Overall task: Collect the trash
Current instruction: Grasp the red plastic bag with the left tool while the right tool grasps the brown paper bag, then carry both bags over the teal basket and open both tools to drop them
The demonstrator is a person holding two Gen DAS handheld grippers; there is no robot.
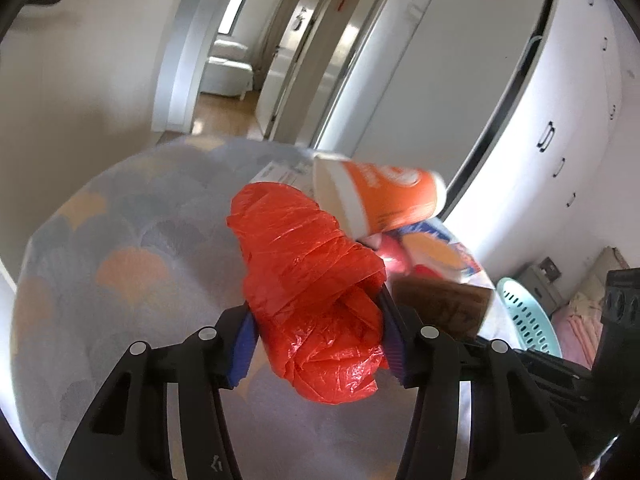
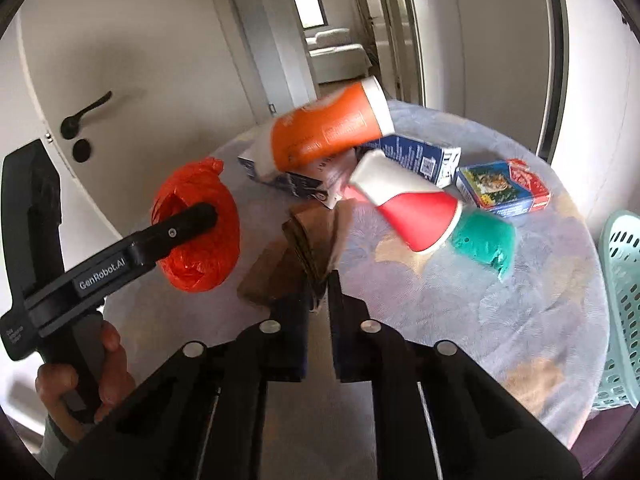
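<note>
In my left gripper (image 1: 316, 344) I have the crumpled red-orange plastic bag (image 1: 316, 296); the blue pads stand about half apart and press on the bag from both sides, above the round table with the pale scale-pattern cloth (image 1: 120, 248). My right gripper (image 2: 320, 296) is closed almost fully on the edge of a folded brown paper bag (image 2: 296, 256), which hangs a little over the cloth. Behind it on the table lie an orange paper cup (image 2: 324, 132) on its side, a red and white paper cup (image 2: 408, 204), a green crumpled thing (image 2: 484, 244), a blue carton (image 2: 416, 156) and a small colourful box (image 2: 504, 188). A turquoise plastic basket (image 2: 620, 312) stands just beside the table.
</note>
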